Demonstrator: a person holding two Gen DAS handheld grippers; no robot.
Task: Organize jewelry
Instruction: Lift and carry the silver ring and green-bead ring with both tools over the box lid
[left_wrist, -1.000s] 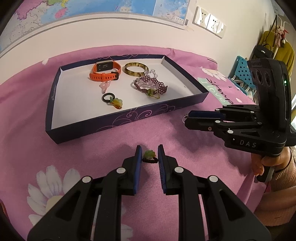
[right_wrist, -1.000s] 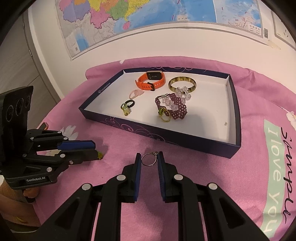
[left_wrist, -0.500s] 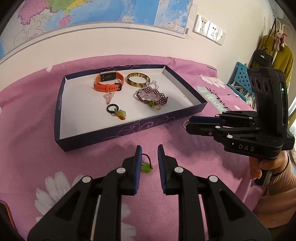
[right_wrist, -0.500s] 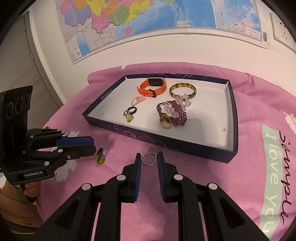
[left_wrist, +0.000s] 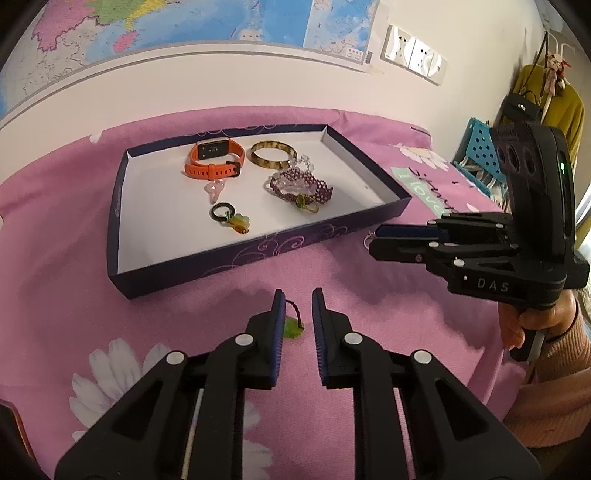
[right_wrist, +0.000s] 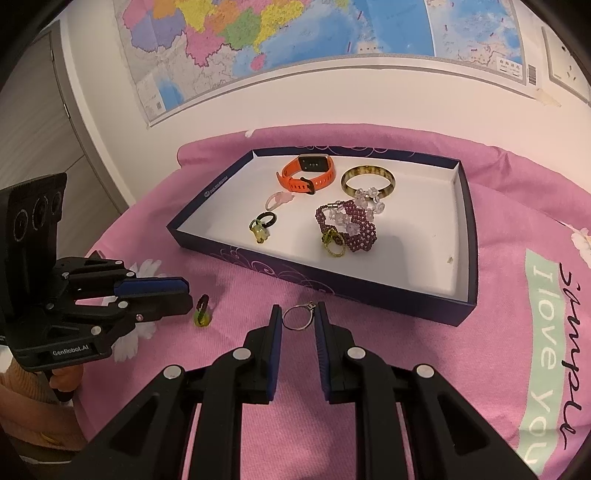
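While both grippers tilt down toward the pink floral cloth (right_wrist: 498, 214), the scene reads as follows.

Left gripper (left_wrist: 298, 317): angled down at the cloth, jaws a narrow gap apart; a green-stone ring (left_wrist: 293, 326) on a dark cord band sits between the pads, close to the left pad, and whether it is pinched or only lying on the cloth cannot be told.

Right gripper (right_wrist: 298, 321): angled down likewise, jaws narrowly parted with a silver ring (right_wrist: 297, 318) upright between the pads, touching both.

Right hand (left_wrist: 532, 325): wrapped round the handle below the gripper body, a pink knit sleeve (left_wrist: 554, 376) behind it.

Jewelry box lid (right_wrist: 467, 236): dark blue with a white floor, just beyond both grippers on the cloth.

Inside it: an orange smartwatch (right_wrist: 308, 173) and a tortoiseshell bangle (right_wrist: 367, 179) at the far side; a purple beaded bracelet (right_wrist: 351, 225) in the middle; a pale pink charm (right_wrist: 279, 199) and a black ring with a yellow-green charm (right_wrist: 263, 223) nearer the left wall.

Wall: a coloured map (right_wrist: 295, 40) above the cloth.
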